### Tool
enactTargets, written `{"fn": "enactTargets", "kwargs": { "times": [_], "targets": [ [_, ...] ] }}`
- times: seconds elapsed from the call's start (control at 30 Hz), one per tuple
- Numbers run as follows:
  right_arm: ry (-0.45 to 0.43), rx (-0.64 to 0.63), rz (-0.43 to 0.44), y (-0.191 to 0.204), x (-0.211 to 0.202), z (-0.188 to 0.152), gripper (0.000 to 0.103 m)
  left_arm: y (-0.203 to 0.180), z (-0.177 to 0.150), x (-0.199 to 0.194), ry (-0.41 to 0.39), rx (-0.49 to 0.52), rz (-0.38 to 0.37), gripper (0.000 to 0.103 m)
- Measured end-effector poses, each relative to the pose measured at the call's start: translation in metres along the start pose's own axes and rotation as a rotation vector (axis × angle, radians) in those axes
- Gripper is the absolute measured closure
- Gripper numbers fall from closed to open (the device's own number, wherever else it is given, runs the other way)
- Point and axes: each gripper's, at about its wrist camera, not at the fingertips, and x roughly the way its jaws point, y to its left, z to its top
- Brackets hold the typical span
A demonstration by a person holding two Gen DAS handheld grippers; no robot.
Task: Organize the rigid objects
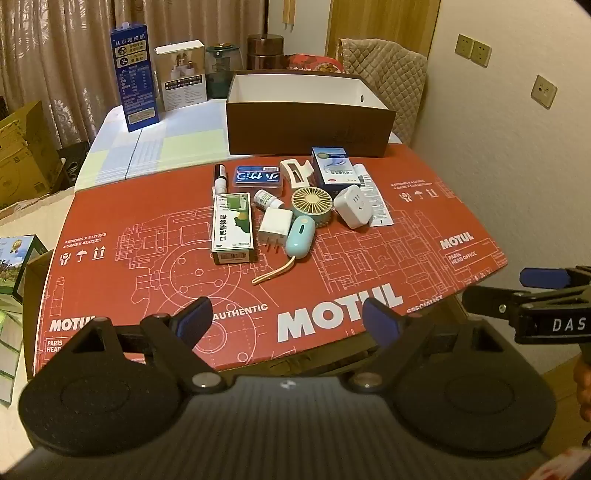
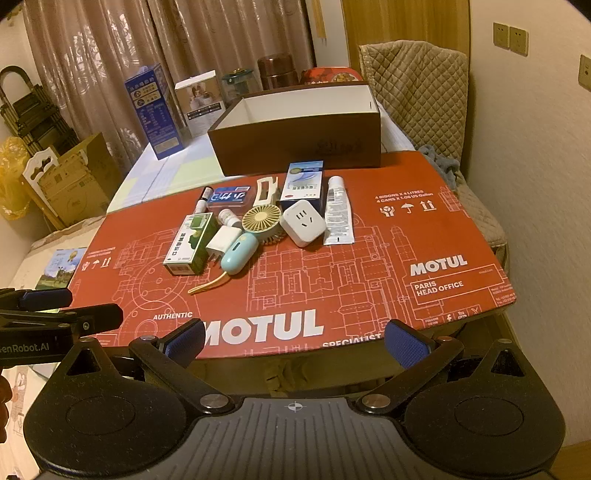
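Brown box [image 1: 306, 129] interior partly hidden, tube [image 2: 338, 212] print seemingly illegible

Room, warm indoor light

Beige curtains [image 1: 55, 55] across the back; cream wall [image 1: 498, 166] at right with sockets [image 1: 472, 50]; wooden door [image 2: 402, 26] behind a quilted chair [image 2: 417, 96]; tabletop [image 1: 147, 147] under a pale checked cloth; cardboard boxes [image 1: 22, 155] stacked at left beside a folded black rack [image 2: 29, 110].
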Motion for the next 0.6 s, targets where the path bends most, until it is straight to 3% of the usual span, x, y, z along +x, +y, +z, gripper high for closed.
{"fn": "enactTargets", "kwargs": {
  "times": [0.6],
  "targets": [
    [-0.003, 0.000, 0.000, 0.0010, 0.0002, 0.0008, 0.002, -0.0001, -0.0001, -0.0001, -0.002, 0.002, 0.001, 0.017]
  ]
}}
